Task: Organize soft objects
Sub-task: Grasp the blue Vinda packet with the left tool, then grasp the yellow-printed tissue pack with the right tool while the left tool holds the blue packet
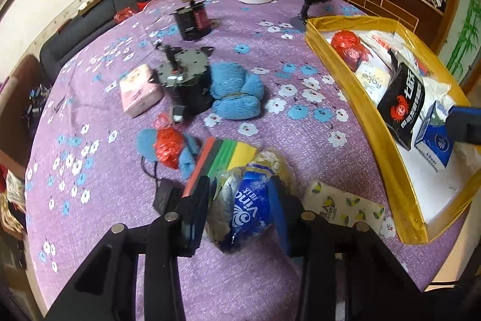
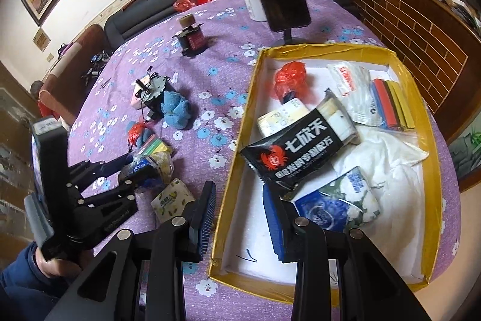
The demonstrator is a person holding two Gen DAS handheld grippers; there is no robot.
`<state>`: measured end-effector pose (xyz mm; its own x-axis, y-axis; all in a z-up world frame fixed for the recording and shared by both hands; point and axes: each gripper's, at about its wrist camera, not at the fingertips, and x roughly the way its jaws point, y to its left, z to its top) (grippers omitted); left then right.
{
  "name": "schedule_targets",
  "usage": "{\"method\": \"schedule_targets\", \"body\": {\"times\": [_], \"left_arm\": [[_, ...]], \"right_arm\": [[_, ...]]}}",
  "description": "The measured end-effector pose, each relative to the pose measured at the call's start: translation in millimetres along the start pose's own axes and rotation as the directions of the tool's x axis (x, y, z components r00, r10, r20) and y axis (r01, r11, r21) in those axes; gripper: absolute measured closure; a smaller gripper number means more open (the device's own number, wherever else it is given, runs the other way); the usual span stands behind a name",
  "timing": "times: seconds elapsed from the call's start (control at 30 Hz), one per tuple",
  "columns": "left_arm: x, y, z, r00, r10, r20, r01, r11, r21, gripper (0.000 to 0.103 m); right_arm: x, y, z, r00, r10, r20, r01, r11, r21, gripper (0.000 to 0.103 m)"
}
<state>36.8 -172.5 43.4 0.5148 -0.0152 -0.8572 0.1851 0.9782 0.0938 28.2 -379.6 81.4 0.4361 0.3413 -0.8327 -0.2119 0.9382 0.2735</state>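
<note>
Blue tissue pack, the crinkly plastic one, sits right between my left gripper pads and they're squeezing it on both sides. The yellow box is off to that gripper's right, so that's where it goes. My right gripper holds nothing, its 2 jaws part open, straddling the box's near wall.

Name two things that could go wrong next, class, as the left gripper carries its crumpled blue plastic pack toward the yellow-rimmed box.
1. The left gripper pinches only loose wrapping on the blue pack; it may slip out when lifted.
2. The yellow-rimmed box is crowded, and the right gripper straddles its near wall, so the two could collide.
</note>
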Motion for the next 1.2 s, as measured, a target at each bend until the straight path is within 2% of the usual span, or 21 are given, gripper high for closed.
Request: {"method": "schedule_targets", "body": {"times": [0.07,0.13,0.3,0.47,0.5,0.53,0.77,0.8,0.87,0.9,0.93,0.97,1.03,1.1,1.2], "left_arm": [[-6,9,-2,1.000,-0.014,0.000,0.014,0.999,-0.028,0.072],[-11,18,-5,1.000,-0.025,0.000,0.025,0.998,-0.059,0.073],[-19,39,-20,1.000,-0.018,-0.011,0.017,0.993,-0.113,0.074],[-22,54,-35,0.999,-0.020,-0.028,0.015,0.988,-0.155,0.078],[-22,57,-39,0.999,-0.013,-0.037,0.007,0.987,-0.162,0.086],[-23,61,-43,0.999,-0.017,-0.046,0.009,0.985,-0.173,0.089],[-29,85,-66,0.998,-0.027,-0.060,0.011,0.969,-0.249,0.089],[-33,85,-68,0.998,-0.032,-0.051,0.018,0.968,-0.249,0.088],[-37,85,-68,0.998,-0.044,-0.043,0.032,0.968,-0.247,0.067],[-40,85,-68,0.999,-0.040,-0.029,0.032,0.969,-0.244,0.046],[-44,85,-67,1.000,-0.025,-0.008,0.023,0.971,-0.238,0.032],[-47,84,-66,1.000,-0.015,0.011,0.017,0.973,-0.229,0.030],[-49,79,-62,1.000,-0.007,0.027,0.013,0.981,-0.193,0.028],[-42,74,-58,1.000,0.006,0.005,-0.005,0.988,-0.153,0.026],[-29,64,-57,0.999,0.001,-0.045,-0.004,0.997,-0.080,0.025]], "right_arm": [[5,6,0,1.000,0.014,-0.013,-0.014,1.000,-0.019,0.068],[11,11,0,0.999,0.023,-0.028,-0.024,0.999,-0.037,0.066],[27,33,2,0.994,0.074,-0.077,-0.081,0.992,-0.101,0.043],[50,61,0,0.982,0.108,-0.155,-0.137,0.972,-0.191,0.037],[52,65,-1,0.980,0.108,-0.166,-0.142,0.968,-0.207,0.037],[57,73,-3,0.977,0.108,-0.184,-0.151,0.960,-0.236,0.036],[84,105,-13,0.971,0.015,-0.240,-0.111,0.913,-0.392,0.033],[91,108,-15,0.967,-0.014,-0.253,-0.094,0.907,-0.411,0.033],[100,111,-18,0.961,-0.045,-0.273,-0.081,0.897,-0.434,0.033],[105,110,-20,0.956,-0.064,-0.285,-0.073,0.894,-0.443,0.033],[108,110,-21,0.954,-0.081,-0.290,-0.061,0.890,-0.451,0.033],[112,109,-22,0.950,-0.094,-0.297,-0.055,0.888,-0.457,0.033],[118,105,-24,0.942,-0.092,-0.324,-0.064,0.895,-0.442,0.045],[122,100,-25,0.937,-0.080,-0.340,-0.075,0.905,-0.419,0.046],[118,100,-25,0.942,-0.066,-0.329,-0.084,0.903,-0.421,0.047]]}}
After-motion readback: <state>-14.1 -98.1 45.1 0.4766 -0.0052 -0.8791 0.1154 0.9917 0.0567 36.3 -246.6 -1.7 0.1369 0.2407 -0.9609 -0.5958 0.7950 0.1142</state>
